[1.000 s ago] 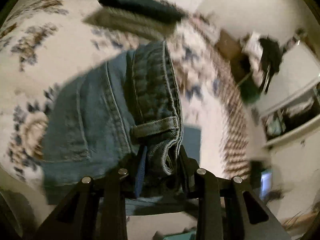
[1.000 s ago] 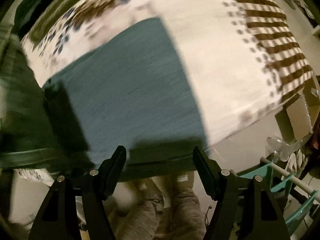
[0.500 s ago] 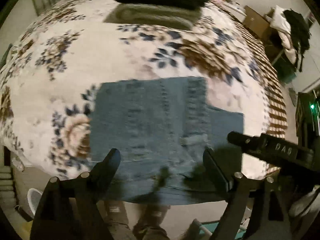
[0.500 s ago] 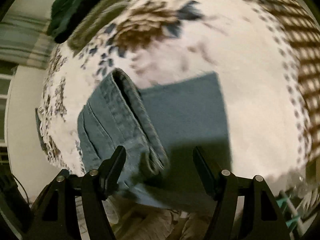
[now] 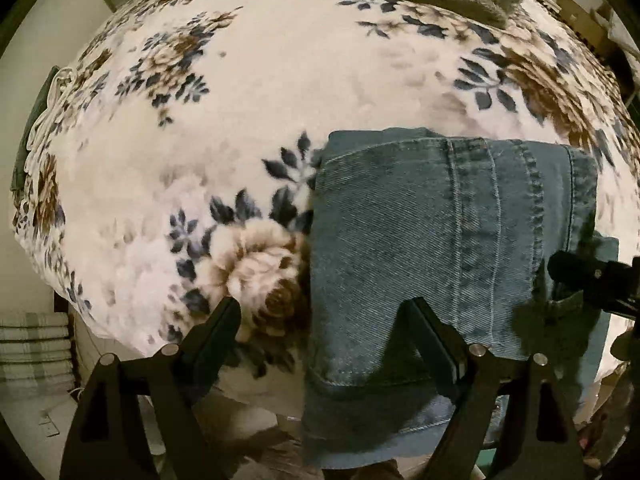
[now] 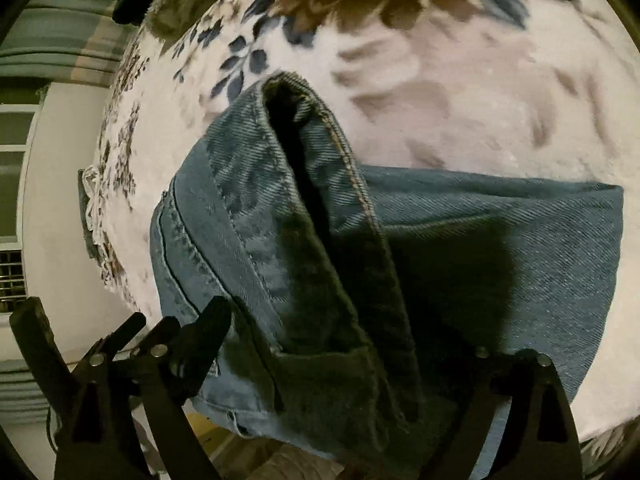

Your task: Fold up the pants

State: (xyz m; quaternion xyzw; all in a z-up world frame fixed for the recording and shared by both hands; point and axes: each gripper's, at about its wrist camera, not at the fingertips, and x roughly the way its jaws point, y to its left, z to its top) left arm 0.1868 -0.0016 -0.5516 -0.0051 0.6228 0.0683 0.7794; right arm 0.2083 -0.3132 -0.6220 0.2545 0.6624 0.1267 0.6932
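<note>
A: Jeans (image 5: 432, 240) location?
B: Folded, lying at the near edge of the floral blanket (image 5: 280, 80).
A: Grippers?
B: Left gripper (image 5: 324, 316) wide, empty. Right gripper (image 6: 352, 336) jaws just opened further (waistband between them, not pinched).

Blue denim pants (image 5: 420, 240), folded into a compact rectangle, lie flat on a floral blanket, at lower right of the left wrist view with the bottom edge hanging past the blanket's edge. Stitched seams run vertically across the top layer. In the right wrist view the pants (image 6: 500, 248) fill centre and lower frame, the waistband edge standing up with a dark open gap.
</note>
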